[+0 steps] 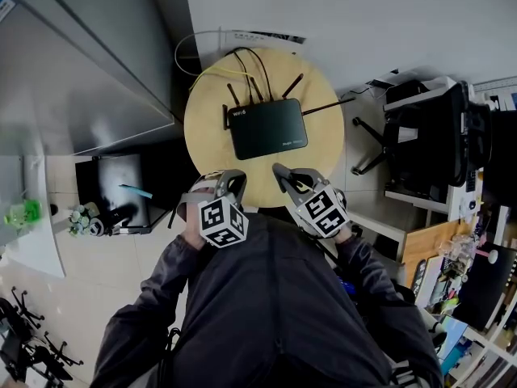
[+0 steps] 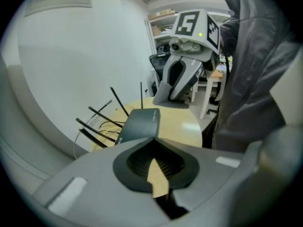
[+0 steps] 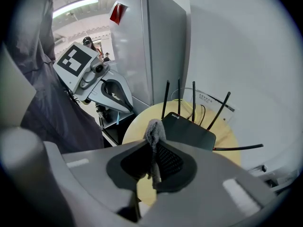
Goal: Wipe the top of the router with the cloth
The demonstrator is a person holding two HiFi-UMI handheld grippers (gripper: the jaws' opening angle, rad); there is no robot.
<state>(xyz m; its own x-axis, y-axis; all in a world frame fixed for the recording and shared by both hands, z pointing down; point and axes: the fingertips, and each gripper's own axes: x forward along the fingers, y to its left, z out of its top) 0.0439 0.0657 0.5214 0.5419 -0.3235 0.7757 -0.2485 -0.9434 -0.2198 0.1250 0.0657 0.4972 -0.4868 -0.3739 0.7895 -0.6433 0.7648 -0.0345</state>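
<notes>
The black router [image 1: 266,128] lies flat at the centre of the round wooden bench [image 1: 323,148], with its antennas pointing toward the wall. The right hand-held gripper [image 1: 284,173] is closed on a grey cloth [image 3: 154,129], which stands up between its jaws. The left hand-held gripper [image 1: 229,176] is narrow, with its jaws together and nothing between them. Both hand-held grippers hover at the near edge of the bench, apart from the router.
</notes>
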